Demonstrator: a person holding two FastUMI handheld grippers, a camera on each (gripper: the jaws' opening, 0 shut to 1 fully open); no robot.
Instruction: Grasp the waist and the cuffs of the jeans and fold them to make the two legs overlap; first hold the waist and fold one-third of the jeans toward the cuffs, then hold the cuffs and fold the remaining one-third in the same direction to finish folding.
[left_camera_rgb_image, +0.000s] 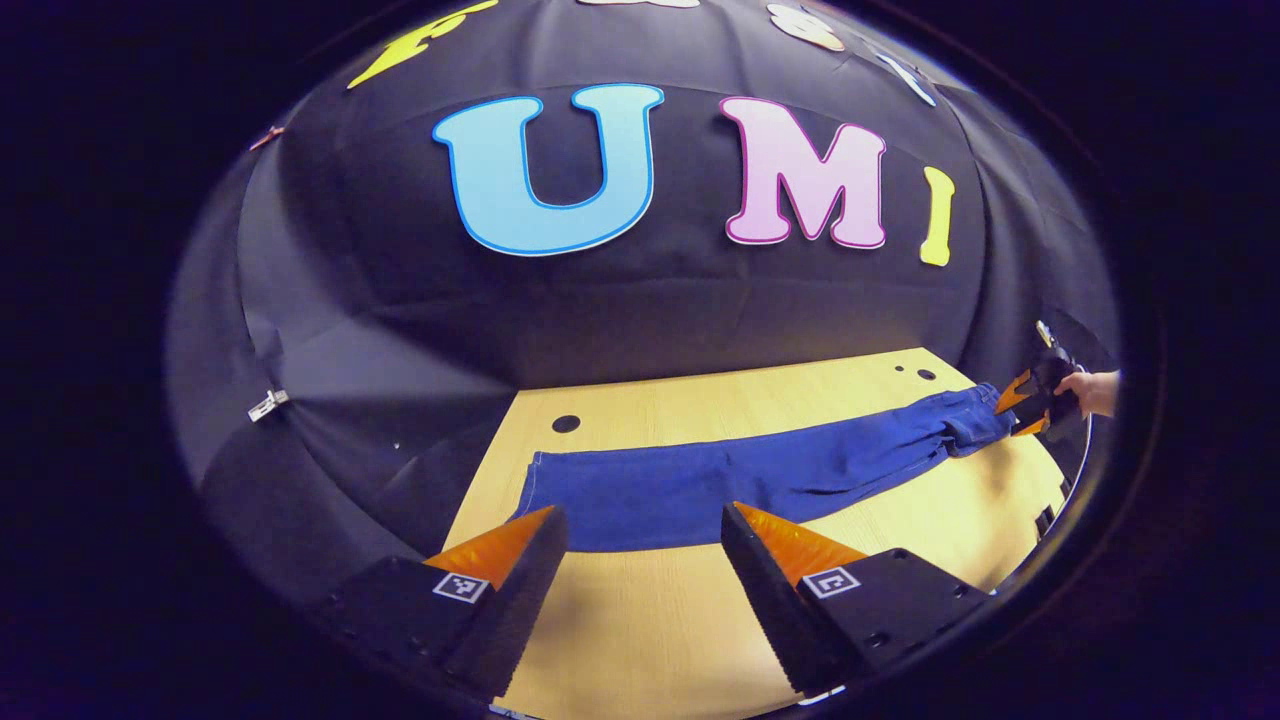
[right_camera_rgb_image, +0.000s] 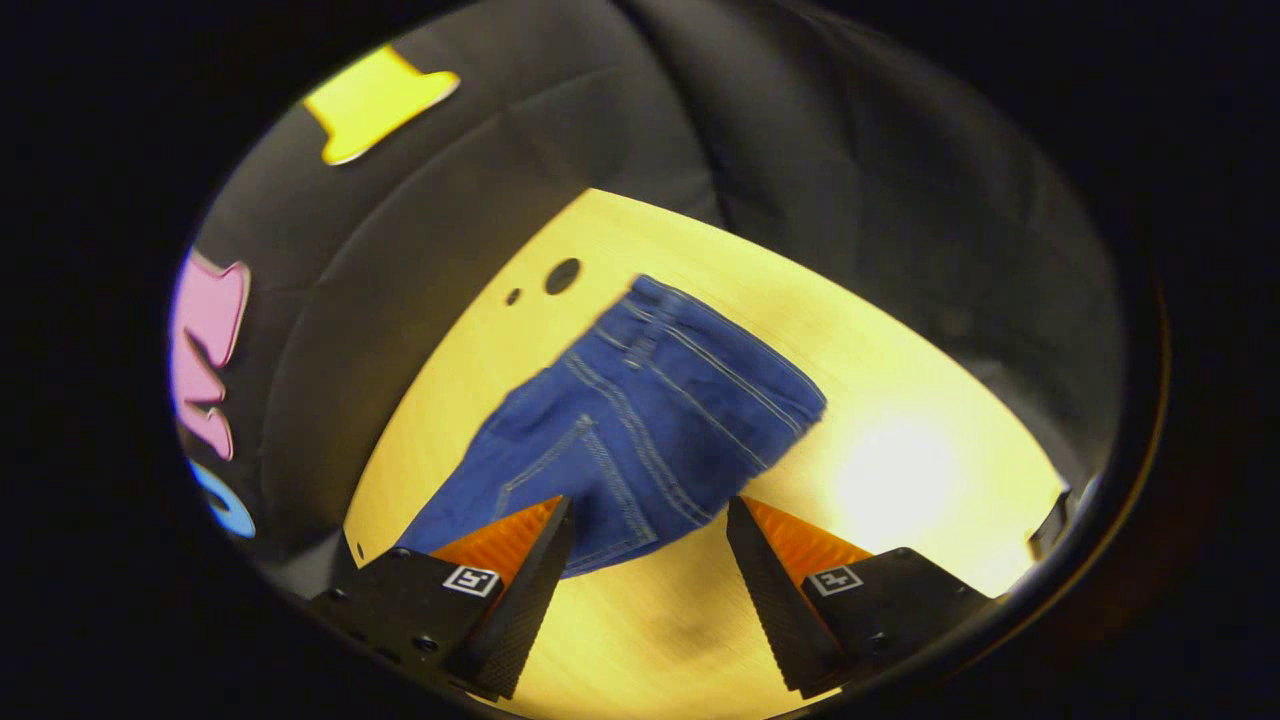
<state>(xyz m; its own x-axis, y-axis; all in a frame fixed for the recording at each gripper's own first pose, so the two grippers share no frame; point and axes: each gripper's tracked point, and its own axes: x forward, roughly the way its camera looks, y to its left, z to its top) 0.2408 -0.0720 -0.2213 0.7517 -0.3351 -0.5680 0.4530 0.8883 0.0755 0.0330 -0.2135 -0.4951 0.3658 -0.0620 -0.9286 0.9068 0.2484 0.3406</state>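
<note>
Jeans (left_camera_rgb_image: 740, 480) are lying flat on the light wooden table (left_camera_rgb_image: 650, 640), stretched out in one long strip with the legs looking stacked on each other. In the left gripper view the cuff end is sitting near the table's left edge, right ahead of the left gripper (left_camera_rgb_image: 640, 525), and the waist is running off toward the far right. That gripper is hovering just short of the fabric with its fingers spread wide and nothing between them.

Over at the waist end, the right gripper (left_camera_rgb_image: 1020, 405) is showing up small, with a hand (left_camera_rgb_image: 1095, 390) wrapped around it, right at the denim; can't tell from there if it's touching. In the right gripper view the waist (right_camera_rgb_image: 720, 340), with its belt loops and seams, is lying just ahead of that gripper's parted fingers, which are gripping nothing.

A few round holes (left_camera_rgb_image: 566, 423) are showing in the tabletop near the back edge, and black cloth is hanging behind the table.
</note>
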